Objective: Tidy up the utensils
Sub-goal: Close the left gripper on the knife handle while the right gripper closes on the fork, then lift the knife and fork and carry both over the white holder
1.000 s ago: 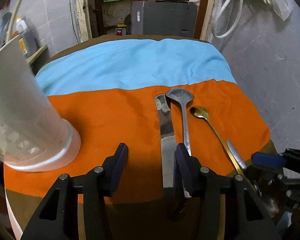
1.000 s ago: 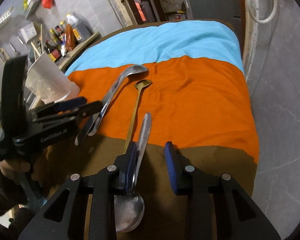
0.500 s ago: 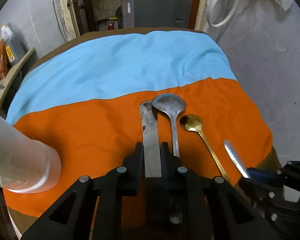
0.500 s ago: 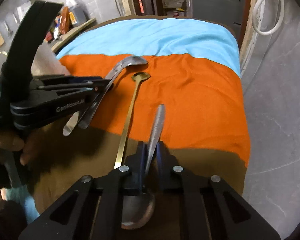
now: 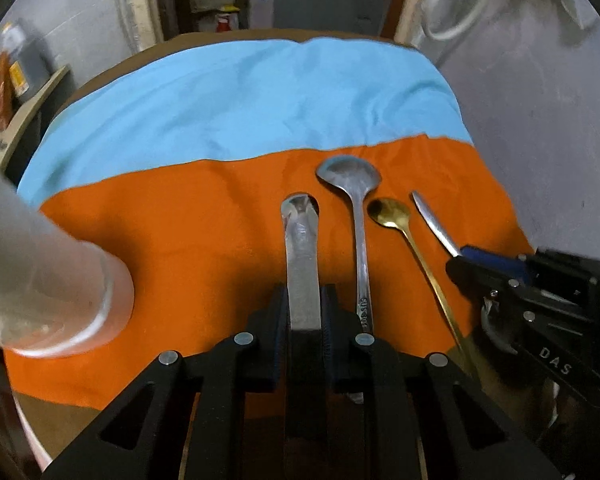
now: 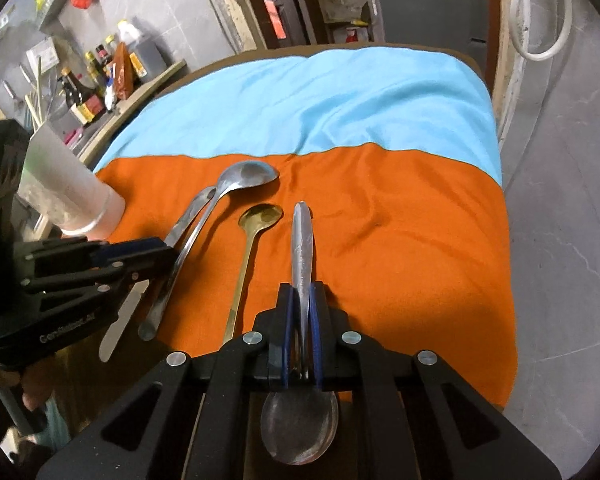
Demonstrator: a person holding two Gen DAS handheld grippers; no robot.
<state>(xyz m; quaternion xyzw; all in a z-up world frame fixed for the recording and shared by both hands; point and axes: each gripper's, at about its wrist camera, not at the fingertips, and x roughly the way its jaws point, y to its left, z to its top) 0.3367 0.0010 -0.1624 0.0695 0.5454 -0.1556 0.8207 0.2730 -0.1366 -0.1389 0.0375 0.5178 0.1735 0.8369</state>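
**Both claws loaded, cup waiting on the left**

The left gripper (image 5: 305, 308) is clenched on the flat steel knife (image 5: 302, 256), pads squeezing its two long edges partway along, rounded tip pointing away over the orange cloth (image 5: 180, 240). The right gripper (image 6: 300, 320) is clamped just as firmly on the steel spoon (image 6: 302, 248), gripped at the neck with the bowl hanging back beneath the claw and the handle jutting forward.

Now the judgement call: with two utensils held at once, the likely destination is the translucent cup (image 5: 52, 280) standing at the left edge of the orange cloth. The knife is nearest it, so it makes sense to send that one first, lifting clear before swinging across, then tipping it upright so it drops in end-first rather than knocking the rim (the cup looks light and could tip). The spoon should wait its turn so the claws don't crowd each other.

Pose now: both grippers sit low at the near edge of the table, fingers pointing roughly level across it, side by side and near one another. Between them lie the large steel spoon (image 5: 358, 216) and the gold spoon (image 5: 404, 228), both flat on the cloth, bowls pointing away, untouched and not yet sorted.
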